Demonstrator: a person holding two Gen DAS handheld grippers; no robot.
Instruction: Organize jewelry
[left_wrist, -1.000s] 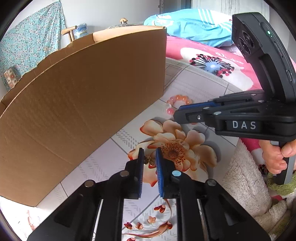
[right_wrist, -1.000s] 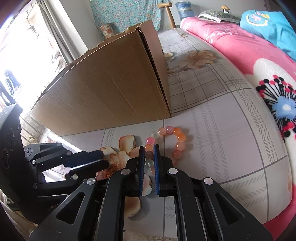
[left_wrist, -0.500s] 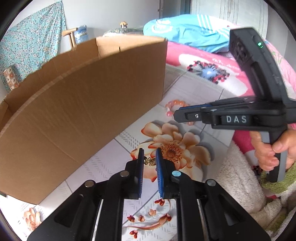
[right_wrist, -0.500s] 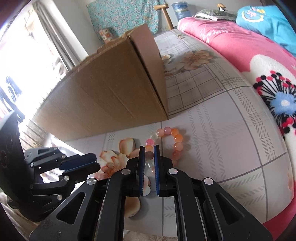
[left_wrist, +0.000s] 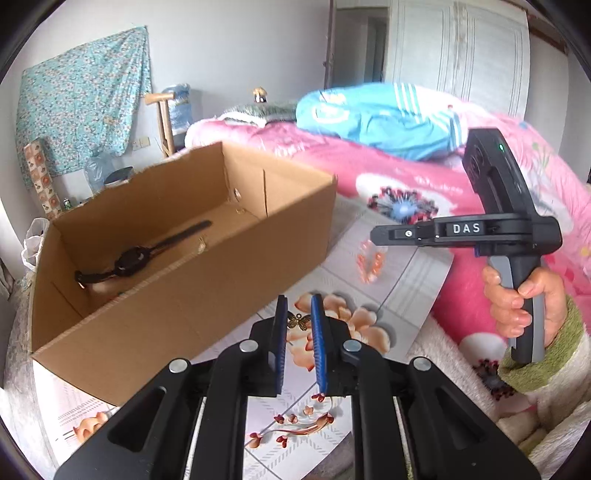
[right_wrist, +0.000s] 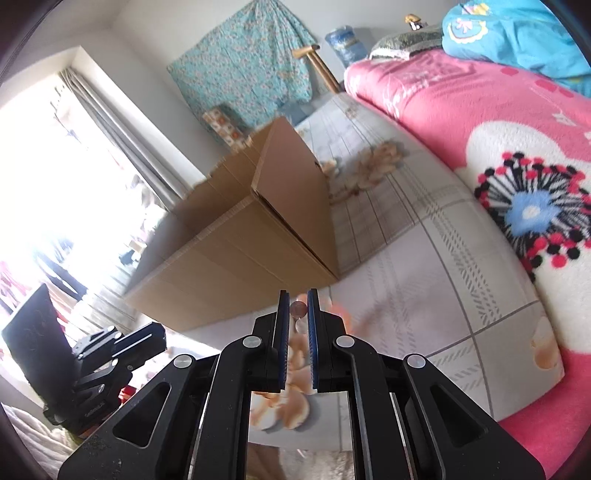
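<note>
My left gripper (left_wrist: 298, 306) is shut on a small bronze butterfly charm (left_wrist: 298, 320), held above the floral mat. My right gripper (right_wrist: 298, 302) is shut on a pink and orange bead bracelet (right_wrist: 297, 309); in the left wrist view the bracelet (left_wrist: 369, 260) hangs blurred below the right gripper's fingers (left_wrist: 391, 234). An open cardboard box (left_wrist: 177, 258) stands to the left, with a black wristwatch (left_wrist: 133, 258) lying inside. In the right wrist view the box (right_wrist: 258, 236) is ahead and the left gripper (right_wrist: 122, 347) sits low on the left.
A floral mat (left_wrist: 332, 321) covers the bed surface. A pink flowered blanket (right_wrist: 498, 155) lies on the right, with a blue garment (left_wrist: 376, 118) on it. A bright window (right_wrist: 55, 203) is to the left. A white fleece cloth (left_wrist: 461, 369) lies near my right hand.
Both grippers have risen well above the mat. The right one has lifted the bracelet off the mat; the left one has lifted the butterfly charm. The box's inside now shows.
</note>
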